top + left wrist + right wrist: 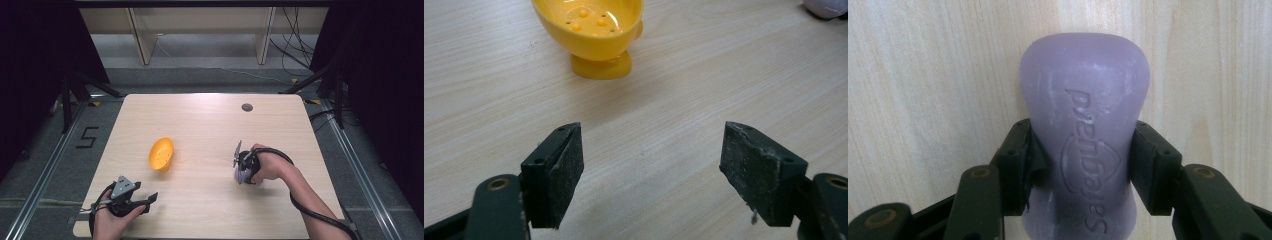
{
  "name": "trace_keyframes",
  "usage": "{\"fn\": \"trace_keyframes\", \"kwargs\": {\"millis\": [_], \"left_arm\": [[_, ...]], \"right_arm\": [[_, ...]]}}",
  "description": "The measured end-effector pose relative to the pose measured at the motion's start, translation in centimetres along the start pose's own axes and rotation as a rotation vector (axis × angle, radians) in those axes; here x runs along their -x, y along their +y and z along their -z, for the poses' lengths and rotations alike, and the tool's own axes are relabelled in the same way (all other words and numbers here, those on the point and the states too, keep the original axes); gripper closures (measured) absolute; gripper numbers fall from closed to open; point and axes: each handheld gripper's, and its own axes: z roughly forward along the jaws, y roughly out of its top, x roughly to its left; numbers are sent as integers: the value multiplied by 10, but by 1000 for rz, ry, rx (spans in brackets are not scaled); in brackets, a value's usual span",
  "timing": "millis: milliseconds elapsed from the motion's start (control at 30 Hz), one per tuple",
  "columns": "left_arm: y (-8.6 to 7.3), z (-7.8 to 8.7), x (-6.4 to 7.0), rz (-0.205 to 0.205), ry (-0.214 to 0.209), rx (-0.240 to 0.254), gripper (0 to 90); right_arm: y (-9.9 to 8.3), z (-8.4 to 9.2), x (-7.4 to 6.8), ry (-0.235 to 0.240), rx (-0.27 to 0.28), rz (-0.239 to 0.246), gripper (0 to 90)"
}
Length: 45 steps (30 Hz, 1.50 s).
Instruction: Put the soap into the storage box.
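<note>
A yellow soap dish [161, 154] with small drain holes stands on the wooden table [210, 125], left of centre; the left gripper view has the yellow soap dish [591, 30] ahead of the jaws. My left gripper [150, 202] rests near the table's front left edge, open, with nothing between its pads [559, 170]. A purple bar of soap [1085, 130] with an embossed brand name lies on the table at the right, and my right gripper [1083, 165] is shut on its narrow waist. From above, the purple bar of soap [243, 174] peeks out below that hand and my right gripper [243, 170].
A round grey cable hole [247, 107] sits near the table's far edge. Beyond the table are wooden shelf legs [142, 37], loose cables [295, 50] on the floor and dark curtains at both sides. Metal floor rails [45, 170] run along the table.
</note>
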Motion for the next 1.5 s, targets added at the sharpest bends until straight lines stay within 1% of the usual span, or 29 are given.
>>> {"fn": "trace_keyframes", "kwargs": {"millis": [67, 100, 133, 167, 200, 233, 267, 333, 367, 400, 500, 533, 567, 600, 700, 767, 967, 1000, 1100, 1133, 1167, 1200, 1233, 1300, 1333, 1400, 1433, 1467, 1500], "left_arm": [[0, 0, 0, 0, -1, -1, 246], [0, -1, 1, 9, -1, 11, 247], [0, -1, 2, 26, 1, 6, 247], [0, -1, 2, 26, 1, 6, 247], [0, -1, 2, 29, 1, 6, 247], [0, -1, 2, 29, 1, 6, 247], [0, 0, 1, 21, 3, -5, 247], [0, 0, 0, 1, 1, 2, 248], [0, 0, 0, 1, 1, 2, 247], [0, 0, 2, 22, 3, 0, 248], [0, 0, 1, 22, 1, 2, 248], [0, 0, 1, 22, 1, 2, 248], [0, 0, 1, 20, 4, -4, 248], [0, 1, 1, 16, 3, -5, 248], [0, 0, 2, 26, 4, 4, 248], [0, -1, 3, 30, 3, 8, 249], [0, 0, 2, 19, 5, -3, 249], [0, 0, 2, 20, 5, -3, 249], [0, 0, 3, 27, 3, 7, 249], [0, 0, 3, 27, 3, 7, 249], [0, 0, 3, 27, 3, 7, 248], [0, -1, 3, 23, -1, 14, 248], [0, 0, 3, 23, 1, 13, 248], [0, -1, 3, 22, 0, 15, 248], [0, -1, 3, 22, -1, 14, 248], [0, 0, 2, 13, 2, 7, 248], [0, 0, 2, 13, 2, 7, 249], [0, -1, 3, 17, -2, 14, 249], [0, -1, 3, 23, -1, 14, 248]], "right_arm": [[0, 1, -3, 1, -6, -14, 499], [-1, 0, -2, -2, 8, 10, 500], [-1, 1, -3, -6, 6, 3, 500], [-1, 0, -1, -9, 19, 39, 500], [-2, 2, -5, -10, 6, -4, 500], [-3, 0, -3, -19, 29, 39, 500], [-3, 1, -5, -17, 15, 14, 500], [-3, 1, -6, -29, 26, 29, 500], [-3, 1, -6, -29, 26, 29, 500], [-4, 1, -8, -34, 33, 9, 500], [-6, 3, -10, -52, 32, -9, 501], [-6, 3, -10, -52, 32, -9, 501], [-7, 3, -10, -55, 42, 24, 500], [-8, 4, -13, -62, 37, 0, 500], [-9, 6, -14, -77, 51, 26, 500], [-10, 7, -18, -88, 50, -2, 501], [-12, 10, -23, -111, 66, 0, 500], [-12, 10, -22, -116, 77, 36, 500], [-13, 13, -27, -145, 97, 13, 500], [-14, 14, -26, -153, 122, 56, 500], [-15, 16, -29, -168, 121, 21, 500], [-16, 16, -28, -164, 124, 38, 500], [-17, 17, -32, -172, 125, 7, 500], [-17, 18, -33, -184, 123, 12, 500], [-18, 17, -32, -181, 146, 39, 500], [-21, 19, -38, -200, 139, -24, 500], [-21, 19, -38, -200, 139, -24, 500], [-22, 19, -37, -210, 159, 5, 500], [-23, 20, -38, -221, 159, -6, 500]]}}
